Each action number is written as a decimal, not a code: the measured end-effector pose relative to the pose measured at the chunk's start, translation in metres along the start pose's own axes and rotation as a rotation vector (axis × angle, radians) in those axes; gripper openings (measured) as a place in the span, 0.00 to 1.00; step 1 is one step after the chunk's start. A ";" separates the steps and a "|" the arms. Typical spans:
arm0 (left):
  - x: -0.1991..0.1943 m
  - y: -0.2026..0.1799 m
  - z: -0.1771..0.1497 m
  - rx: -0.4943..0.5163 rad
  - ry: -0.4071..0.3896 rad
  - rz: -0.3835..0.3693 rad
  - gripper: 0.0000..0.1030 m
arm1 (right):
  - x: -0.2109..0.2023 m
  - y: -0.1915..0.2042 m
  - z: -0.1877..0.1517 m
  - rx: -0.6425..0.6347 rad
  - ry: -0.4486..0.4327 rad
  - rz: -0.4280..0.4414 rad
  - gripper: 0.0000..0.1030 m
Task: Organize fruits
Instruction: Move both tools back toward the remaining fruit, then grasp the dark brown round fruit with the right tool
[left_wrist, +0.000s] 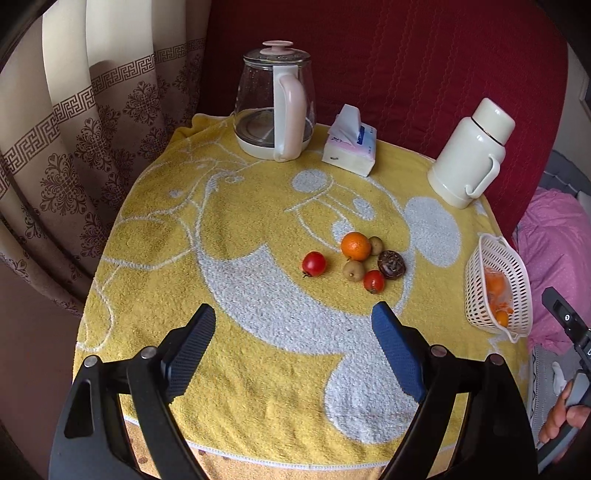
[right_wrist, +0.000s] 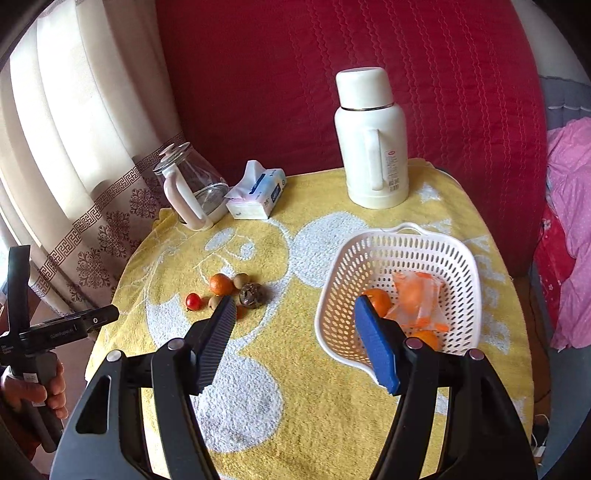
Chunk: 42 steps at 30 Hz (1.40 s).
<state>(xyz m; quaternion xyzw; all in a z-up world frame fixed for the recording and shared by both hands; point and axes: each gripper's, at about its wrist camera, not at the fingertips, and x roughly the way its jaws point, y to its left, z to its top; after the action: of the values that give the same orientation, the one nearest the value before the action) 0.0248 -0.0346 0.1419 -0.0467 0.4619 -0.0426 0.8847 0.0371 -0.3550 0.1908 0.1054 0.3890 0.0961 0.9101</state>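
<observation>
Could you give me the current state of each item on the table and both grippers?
Left gripper: open, empty.
Right gripper: open, empty.
Basket: upright, partly filled.
Kettle: lid on, empty.
Flask: capped, upright.
Tissue pack: open, tissue protruding.
Loose fruits: clustered on the towel.

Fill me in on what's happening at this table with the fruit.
A person holds a two-finger gripper in each hand above a yellow towel-covered table. Both the left gripper and right gripper are open and empty. A loose cluster of small fruits, including a round orange and two red tomatoes, lies mid-table. The white perforated plastic basket already holds oranges and an orange-filled plastic bag. The loose fruit is not yet collected.
</observation>
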 end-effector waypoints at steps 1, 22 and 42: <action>-0.001 0.006 0.000 -0.003 0.000 0.004 0.83 | 0.004 0.006 0.000 -0.005 0.005 0.002 0.66; -0.015 0.131 -0.011 -0.111 0.030 0.077 0.83 | 0.157 0.086 0.001 -0.113 0.204 -0.030 0.56; -0.007 0.171 -0.013 -0.134 0.066 0.094 0.83 | 0.239 0.082 -0.001 -0.128 0.327 -0.144 0.49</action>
<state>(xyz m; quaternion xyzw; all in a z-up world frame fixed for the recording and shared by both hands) 0.0155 0.1349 0.1193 -0.0826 0.4944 0.0287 0.8648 0.1913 -0.2146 0.0475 0.0022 0.5312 0.0710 0.8443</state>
